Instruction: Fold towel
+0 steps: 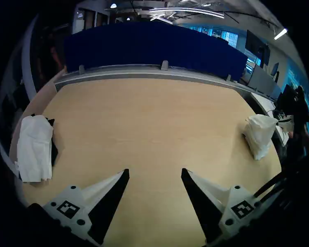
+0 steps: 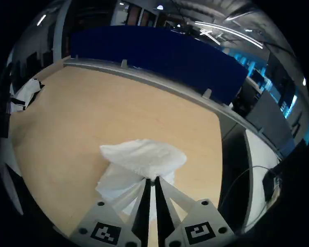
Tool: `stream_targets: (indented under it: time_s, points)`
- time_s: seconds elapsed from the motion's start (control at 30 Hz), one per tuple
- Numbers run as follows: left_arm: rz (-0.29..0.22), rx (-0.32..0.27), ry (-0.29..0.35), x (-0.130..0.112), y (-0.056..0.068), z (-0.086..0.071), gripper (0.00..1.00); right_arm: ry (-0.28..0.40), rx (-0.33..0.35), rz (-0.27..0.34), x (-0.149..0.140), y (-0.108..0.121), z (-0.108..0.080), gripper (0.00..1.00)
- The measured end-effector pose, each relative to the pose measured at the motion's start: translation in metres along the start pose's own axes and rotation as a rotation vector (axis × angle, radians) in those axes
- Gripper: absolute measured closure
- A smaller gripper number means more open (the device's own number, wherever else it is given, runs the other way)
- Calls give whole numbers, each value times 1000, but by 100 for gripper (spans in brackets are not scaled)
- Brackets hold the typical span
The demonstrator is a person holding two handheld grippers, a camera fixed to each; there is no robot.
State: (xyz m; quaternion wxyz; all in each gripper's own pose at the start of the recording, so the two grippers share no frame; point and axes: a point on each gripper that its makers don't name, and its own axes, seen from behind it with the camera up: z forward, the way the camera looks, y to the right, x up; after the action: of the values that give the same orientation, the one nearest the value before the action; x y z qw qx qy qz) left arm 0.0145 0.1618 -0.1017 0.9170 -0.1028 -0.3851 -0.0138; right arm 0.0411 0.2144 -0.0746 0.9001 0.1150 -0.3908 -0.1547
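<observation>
A crumpled white towel (image 2: 140,166) lies on the wooden table (image 2: 84,111), and my right gripper (image 2: 153,181) is shut on its near edge, the cloth bunched up ahead of the fingertips. The same towel (image 1: 259,133) appears as a small heap at the table's right edge in the left gripper view. My left gripper (image 1: 155,175) hovers open above bare table, nothing between its fingers. A stack of folded white towels (image 1: 34,148) lies at the left edge, also seen far left as folded towels (image 2: 24,95) in the right gripper view.
A dark blue partition (image 1: 154,45) runs along the table's far edge behind a grey rail (image 1: 154,74). Something black (image 1: 53,144) sits beside the folded stack. Desks and monitors (image 1: 261,61) stand past the right edge.
</observation>
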Motion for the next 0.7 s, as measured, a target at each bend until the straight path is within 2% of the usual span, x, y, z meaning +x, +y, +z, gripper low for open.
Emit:
stream_targets:
  time_s: [0.2, 0.43, 0.7]
  points:
    - [10, -4, -6, -3, 4, -3, 6, -51, -21, 62, -43, 4, 3, 93]
    - [23, -1, -12, -7, 6, -5, 6, -117, -32, 137, -87, 3, 17, 93]
    - [26, 6, -18, -11, 5, -4, 6, -190, -49, 198, -120, 4, 36, 93]
